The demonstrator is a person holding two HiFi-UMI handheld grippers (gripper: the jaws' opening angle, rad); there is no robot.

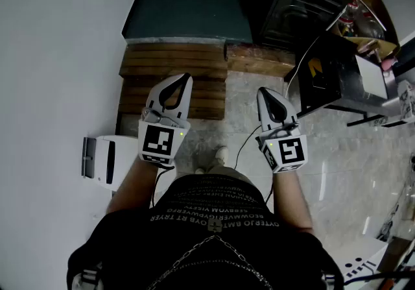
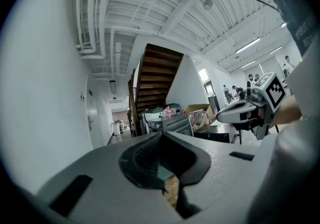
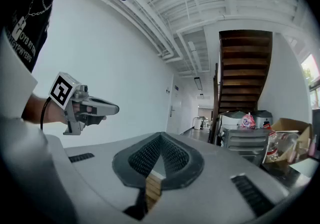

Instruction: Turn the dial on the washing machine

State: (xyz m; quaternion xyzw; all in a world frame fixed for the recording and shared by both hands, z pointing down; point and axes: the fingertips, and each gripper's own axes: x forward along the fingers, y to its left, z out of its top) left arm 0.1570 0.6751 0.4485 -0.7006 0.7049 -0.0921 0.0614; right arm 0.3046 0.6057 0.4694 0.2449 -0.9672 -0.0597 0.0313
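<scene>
No washing machine dial shows in any view. In the head view both grippers are held level in front of the person's body, side by side above the floor. My left gripper [image 1: 186,77] [image 2: 161,134] has its jaws together with nothing between them; its tip hangs over a wooden pallet [image 1: 175,68]. My right gripper [image 1: 261,92] [image 3: 160,135] is shut too and empty, over pale stone floor. Each gripper appears in the other's view: the right gripper [image 2: 220,116] at the right, the left gripper [image 3: 115,109] at the left.
A white wall [image 1: 58,36] runs along the left. A small white device [image 1: 107,160] stands on the floor by it. Black appliances [image 1: 305,3] and a black stand [image 1: 331,74] crowd the upper right, with a cardboard box [image 1: 373,10]. A wooden staircase [image 3: 245,67] rises ahead.
</scene>
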